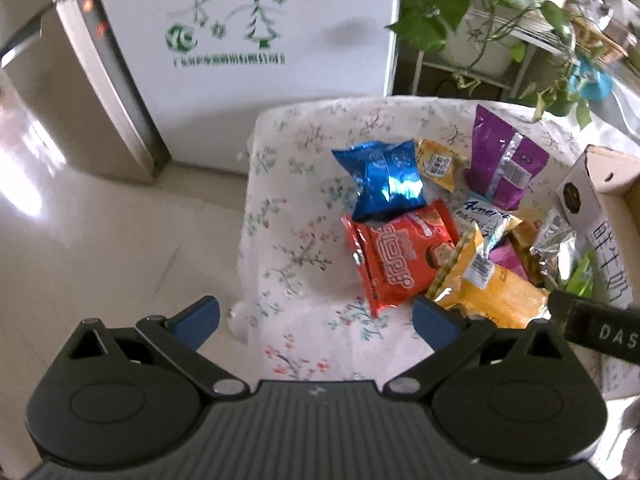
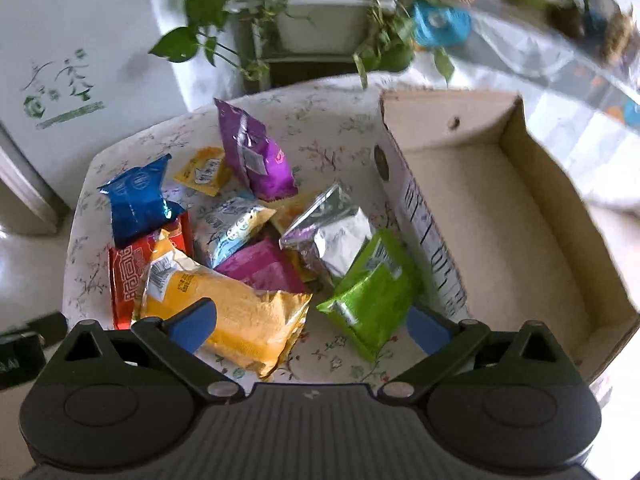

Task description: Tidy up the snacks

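Your right gripper (image 2: 312, 326) and left gripper (image 1: 316, 320) both hang spread wide, holding nothing. Nearest you: yellow packet (image 2: 236, 320) and green packet (image 2: 372, 292), probably light, puffy, slick foil, so pinch mid-body or a crimped seam, gently. Beyond: blue packet (image 2: 136, 200), purple packet (image 2: 256, 152); cardboard box (image 2: 516, 240) sits just right w/ nothing inside.

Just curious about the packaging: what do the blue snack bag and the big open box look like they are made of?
Blue snack bag: looks like metallised plastic film, glossy, with bright crinkled reflections. Box: apparently cardboard, matte tan inside, printed white outside.
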Demonstrator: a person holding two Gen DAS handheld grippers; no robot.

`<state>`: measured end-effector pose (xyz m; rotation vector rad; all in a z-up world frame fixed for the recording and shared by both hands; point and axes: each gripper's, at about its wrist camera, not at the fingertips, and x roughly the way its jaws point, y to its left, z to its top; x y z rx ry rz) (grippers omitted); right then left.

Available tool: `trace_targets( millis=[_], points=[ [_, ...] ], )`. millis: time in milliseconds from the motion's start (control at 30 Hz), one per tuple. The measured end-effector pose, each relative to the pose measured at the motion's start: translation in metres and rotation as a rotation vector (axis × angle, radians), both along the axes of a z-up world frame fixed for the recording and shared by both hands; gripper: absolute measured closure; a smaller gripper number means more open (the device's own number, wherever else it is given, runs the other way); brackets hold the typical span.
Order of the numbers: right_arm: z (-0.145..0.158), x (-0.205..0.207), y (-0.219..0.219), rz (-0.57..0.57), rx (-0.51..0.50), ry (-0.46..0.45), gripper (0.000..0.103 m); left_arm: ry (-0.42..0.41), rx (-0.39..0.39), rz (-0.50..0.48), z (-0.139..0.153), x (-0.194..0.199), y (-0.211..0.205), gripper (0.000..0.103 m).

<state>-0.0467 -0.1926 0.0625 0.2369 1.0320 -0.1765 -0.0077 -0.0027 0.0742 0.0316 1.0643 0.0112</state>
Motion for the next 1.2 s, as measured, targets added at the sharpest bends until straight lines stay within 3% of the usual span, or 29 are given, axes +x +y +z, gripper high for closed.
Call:
trace_targets(
  millis=[33, 133, 267, 467, 667, 1200],
  points=[
    [-0.005, 0.000, -0.007, -0.009, 0.070, -0.004, 0.000, 0.005, -0.015, 0.008, -0.002, 0.000, -0.001, 0.001],
    [-0.009, 0.000, -0.015, -0.012, 0.154, -0.008, 0.000, 0.000, 0.001, -0.008, -0.003, 0.000, -0.011, 0.001],
    [0.000, 0.004, 0.002, -0.010, -0.005, 0.023, 0.000, -0.010, 0.032, -0.003, -0.006, 0.000, -0.017, 0.001],
    [-0.002, 0.005, 0.000, -0.018, -0.046, 0.037, 0.000, -0.019, 0.051, -0.006, -0.006, -0.002, -0.023, 0.001],
    [-0.002, 0.003, 0.008, 0.012, -0.154, 0.014, 0.000, -0.035, 0.081, -0.001, -0.006, -0.002, -0.028, 0.001],
    [-0.005, 0.004, 0.015, 0.012, -0.208, 0.027, 0.000, -0.046, 0.104, 0.007, -0.006, -0.003, -0.030, 0.002]
  ],
)
